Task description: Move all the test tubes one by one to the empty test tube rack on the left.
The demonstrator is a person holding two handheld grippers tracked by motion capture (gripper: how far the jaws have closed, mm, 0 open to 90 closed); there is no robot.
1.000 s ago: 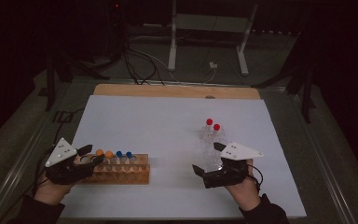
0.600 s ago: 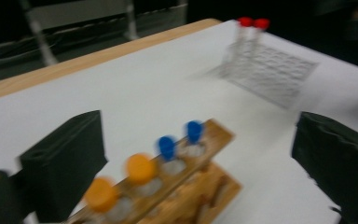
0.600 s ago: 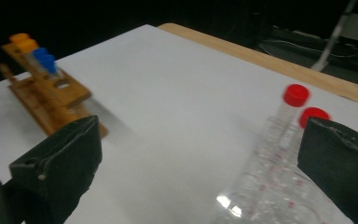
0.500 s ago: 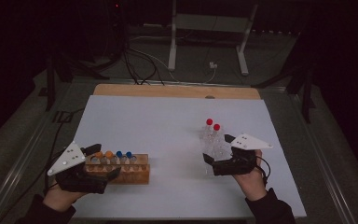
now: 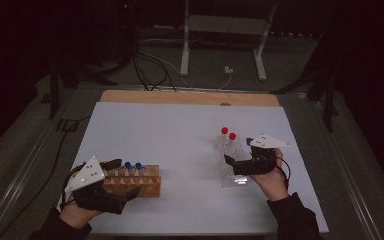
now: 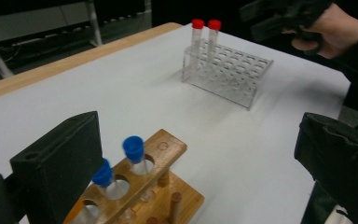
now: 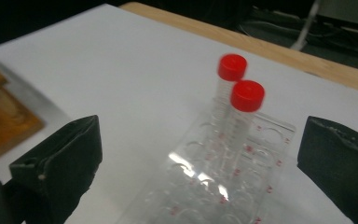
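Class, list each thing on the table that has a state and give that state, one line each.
Wooden tube rack: upright, holding tubes.
Blue-capped tubes: capped, standing in the wooden rack.
Clear plastic rack: upright.
Red-capped tubes: capped, standing in it.
Left gripper: open, just opened, empty.
Right gripper: open, empty.

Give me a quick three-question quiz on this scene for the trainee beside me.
1. What colour are the caps on the two tubes in the clear rack?
2. True or false: the left gripper is clamped on a blue-capped tube.
3. Which rack sits in front of the right gripper: A wooden rack, B clear rack?

Key: 1 red; 2 false, its jaws stand open around the wooden rack's end; 3 B.
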